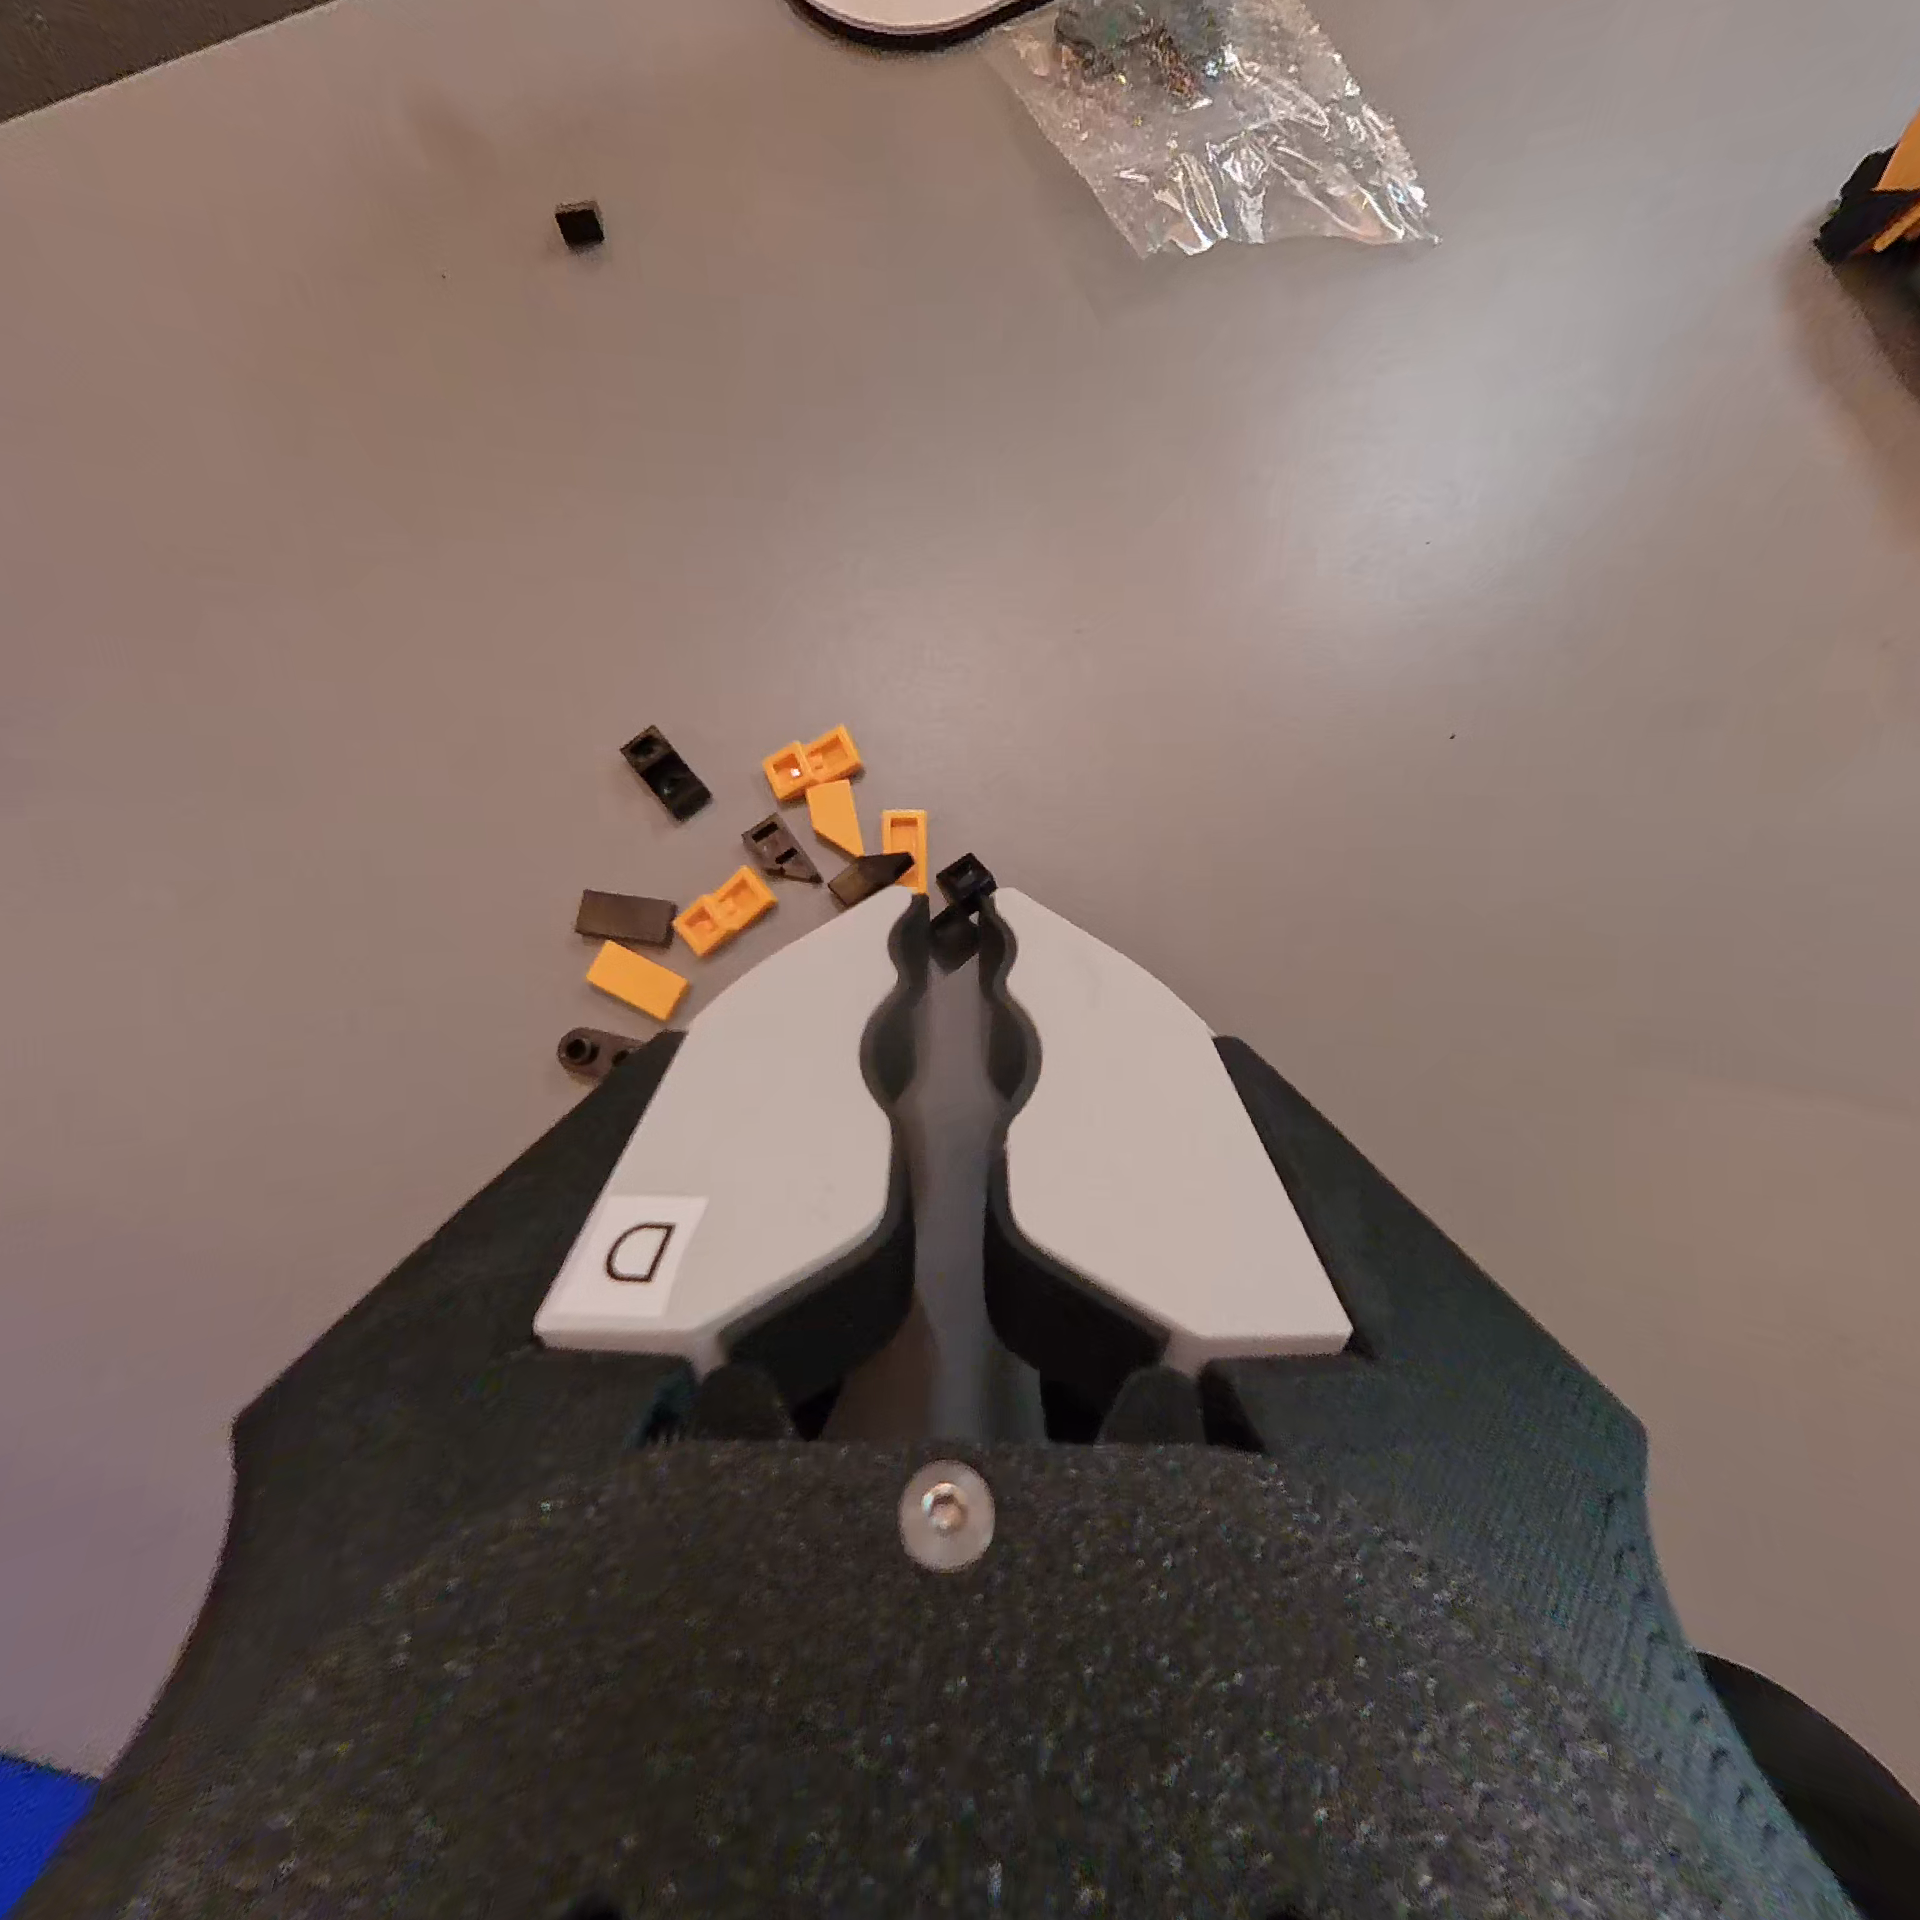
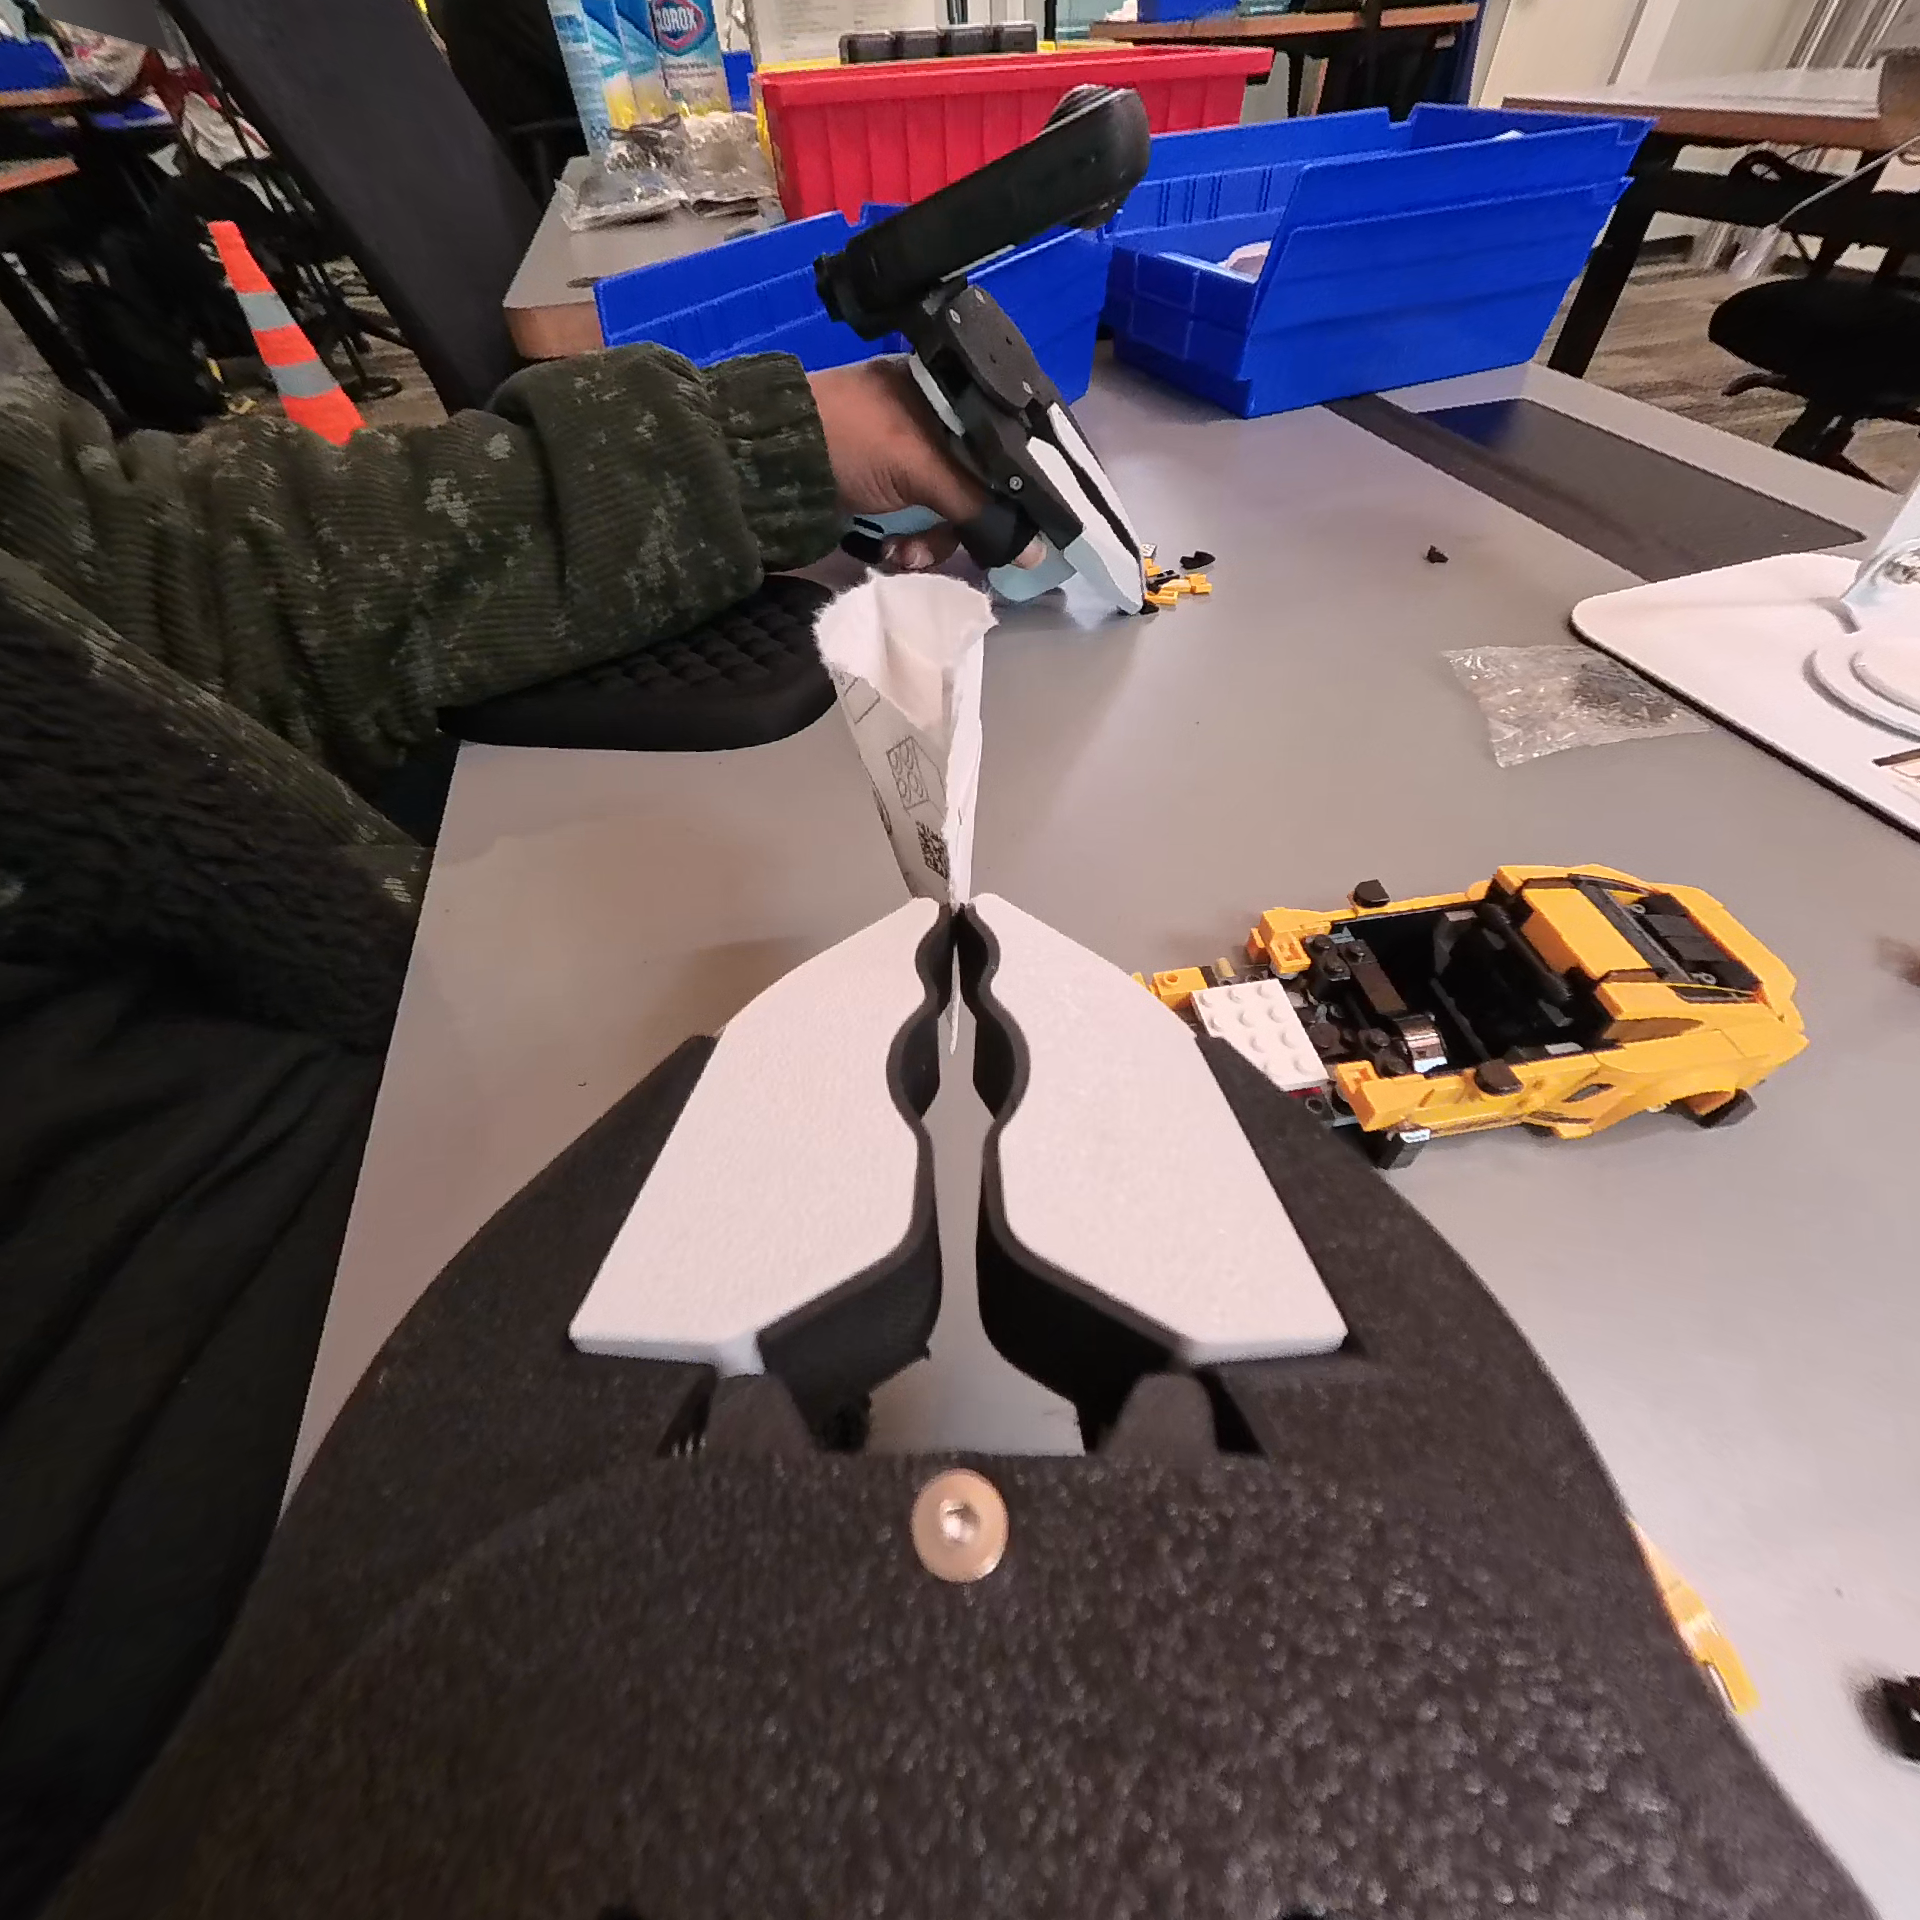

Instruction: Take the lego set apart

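Note:
A partly stripped yellow and black lego car (image 2: 1507, 997) stands on the grey table (image 2: 1195, 779), to the right of my right gripper; its edge also shows in the left wrist view (image 1: 1881, 197). My left gripper (image 1: 953, 906) is shut on a small black lego piece (image 1: 961, 883), low over the table beside a pile of loose orange and black pieces (image 1: 748, 862). In the right wrist view the left gripper (image 2: 1132, 603) points down at that pile (image 2: 1179, 592). My right gripper (image 2: 961, 909) is shut on the bottom of a white printed paper bag (image 2: 914, 727), held upright.
A clear plastic bag (image 1: 1216, 125) lies at the far side and also shows in the right wrist view (image 2: 1558, 696). A lone black piece (image 1: 579, 223) lies far left. A white mat (image 2: 1745, 665) is at right. Blue bins (image 2: 1351, 260) and a red bin (image 2: 987, 114) stand behind. A sleeved arm (image 2: 468, 540) rests on a black pad (image 2: 665, 675). Left tips to right tips: about 30 cm.

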Tool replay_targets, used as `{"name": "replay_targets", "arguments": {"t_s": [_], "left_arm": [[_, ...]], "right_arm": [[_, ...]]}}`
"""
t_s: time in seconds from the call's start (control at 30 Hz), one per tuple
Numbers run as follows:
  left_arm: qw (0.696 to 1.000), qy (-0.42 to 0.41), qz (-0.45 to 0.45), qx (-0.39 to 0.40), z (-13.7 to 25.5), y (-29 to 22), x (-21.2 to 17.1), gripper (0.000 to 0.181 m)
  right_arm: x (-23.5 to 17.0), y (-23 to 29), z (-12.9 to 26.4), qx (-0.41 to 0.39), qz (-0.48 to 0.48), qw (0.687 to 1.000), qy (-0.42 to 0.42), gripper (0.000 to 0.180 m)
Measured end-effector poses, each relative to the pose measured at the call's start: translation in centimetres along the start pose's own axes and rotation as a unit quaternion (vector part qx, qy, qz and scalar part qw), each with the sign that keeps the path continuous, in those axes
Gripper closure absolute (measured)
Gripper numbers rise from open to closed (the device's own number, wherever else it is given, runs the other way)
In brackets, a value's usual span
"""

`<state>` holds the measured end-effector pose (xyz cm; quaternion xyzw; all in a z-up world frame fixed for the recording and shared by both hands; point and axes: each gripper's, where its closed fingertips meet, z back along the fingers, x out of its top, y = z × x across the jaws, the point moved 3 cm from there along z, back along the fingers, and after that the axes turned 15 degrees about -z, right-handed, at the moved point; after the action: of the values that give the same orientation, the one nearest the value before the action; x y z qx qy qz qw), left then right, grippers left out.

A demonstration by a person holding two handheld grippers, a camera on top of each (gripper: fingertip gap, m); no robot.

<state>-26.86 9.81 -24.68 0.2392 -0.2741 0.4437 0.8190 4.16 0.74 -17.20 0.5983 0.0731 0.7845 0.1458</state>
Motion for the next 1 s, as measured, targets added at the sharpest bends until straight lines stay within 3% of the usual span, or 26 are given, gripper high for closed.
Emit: {"name": "replay_targets", "arguments": {"t_s": [0.2, 0.5, 0.73, 1.0], "left_arm": [[1.0, 0.007, -0.007, -0.013, 0.4, -0.8, 0.0, 0.179], [0.995, -0.074, -0.05, -0.038, 2.9, -3.7, 3.6, 0.18], [0.932, -0.274, -0.176, -0.155, 6.6, -13.0, 10.1, 0.18], [0.881, -0.349, -0.217, -0.234, 8.6, -18.9, 12.2, 0.18]], "right_arm": [[-0.1, -0.2, 0.0, -0.002, -0.004, 1.0, 0.001, 0.179], [-0.2, -0.5, -0.1, -0.006, -0.007, 1.0, 0.002, 0.179], [-0.3, -0.3, -0.3, -0.006, -0.001, 1.0, 0.009, 0.179], [-0.3, -0.3, -0.3, -0.009, 0.004, 1.0, 0.011, 0.179]]}}
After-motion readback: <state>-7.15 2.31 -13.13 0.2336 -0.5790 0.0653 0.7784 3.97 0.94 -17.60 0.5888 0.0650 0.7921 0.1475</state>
